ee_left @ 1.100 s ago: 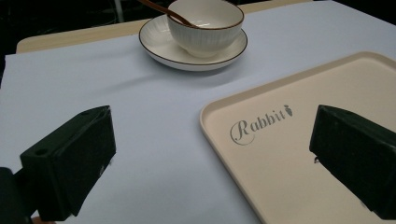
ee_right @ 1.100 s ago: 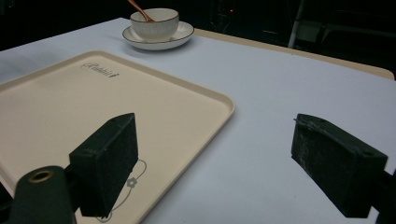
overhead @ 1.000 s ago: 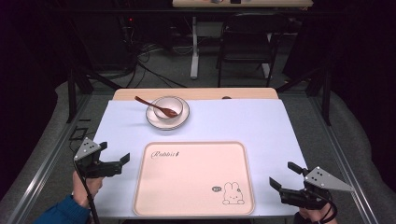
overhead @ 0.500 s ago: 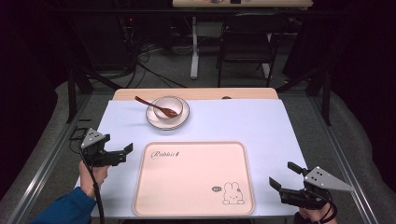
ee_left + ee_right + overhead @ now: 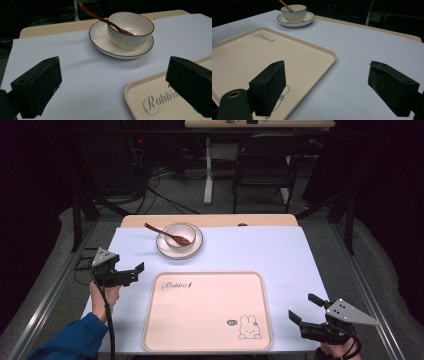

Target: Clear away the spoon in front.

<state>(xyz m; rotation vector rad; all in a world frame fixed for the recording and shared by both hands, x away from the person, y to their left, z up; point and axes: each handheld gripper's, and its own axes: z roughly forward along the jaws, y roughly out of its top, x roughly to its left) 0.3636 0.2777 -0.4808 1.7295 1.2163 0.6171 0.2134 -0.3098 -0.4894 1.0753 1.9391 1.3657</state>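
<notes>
White surface: left hand-held gripper (image 5: 134,272), jaws released, should approach the far bowl (image 5: 179,236) low, straddling its rim squarely.

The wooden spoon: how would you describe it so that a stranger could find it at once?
Start from the pale blue table mat and look to its far edge, behind the cream tray. A white bowl stands there on a saucer. The spoon leans in it, the one dark brown, slender thing, handle pointing far-left.
</notes>
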